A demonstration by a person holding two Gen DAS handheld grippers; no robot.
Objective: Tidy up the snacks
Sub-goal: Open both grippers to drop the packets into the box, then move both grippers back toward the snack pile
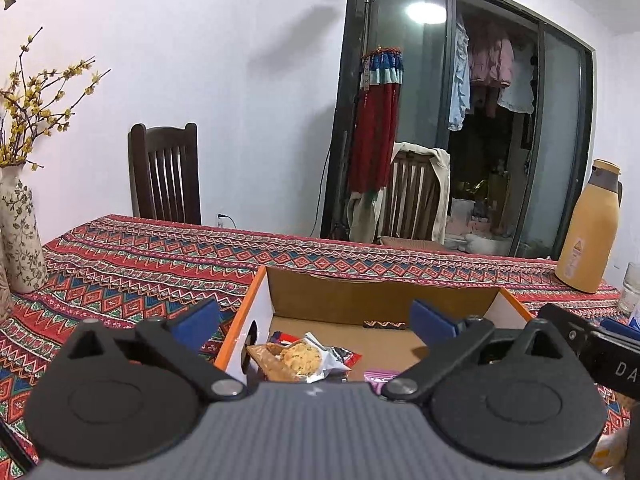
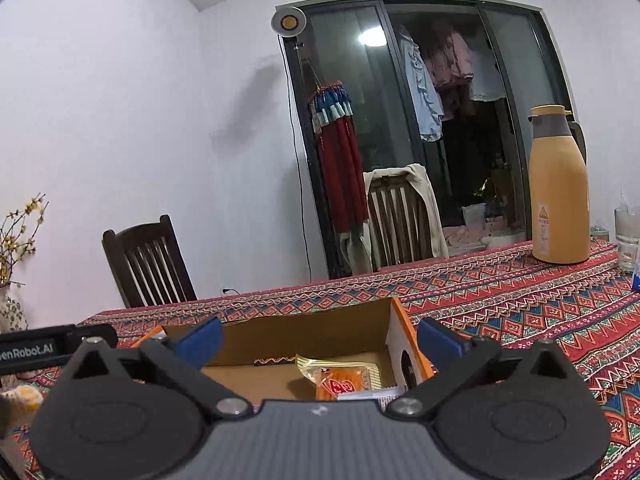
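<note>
Above the patterned counter [image 1: 132, 256] we hover over the cardboard box [image 1: 384, 300], where the cookie packet [image 1: 306, 356] and orange snack packet [image 2: 344, 382] lie, both left tongs [image 1: 316, 320] and right tongs [image 2: 320, 338] spread wide and empty, so reaching back in could snag a wrapper.

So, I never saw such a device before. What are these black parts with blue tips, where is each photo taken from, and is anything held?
They are two hand-held grippers, each with a camera looking along its blue fingers. One picture is from the left gripper, the other from the right gripper. Both are open and hold nothing. Below them a cardboard box sits on a patterned tablecloth. Inside lie snacks: a cookie packet and an orange packet. A yellow flask and a vase also stand on the table.
</note>
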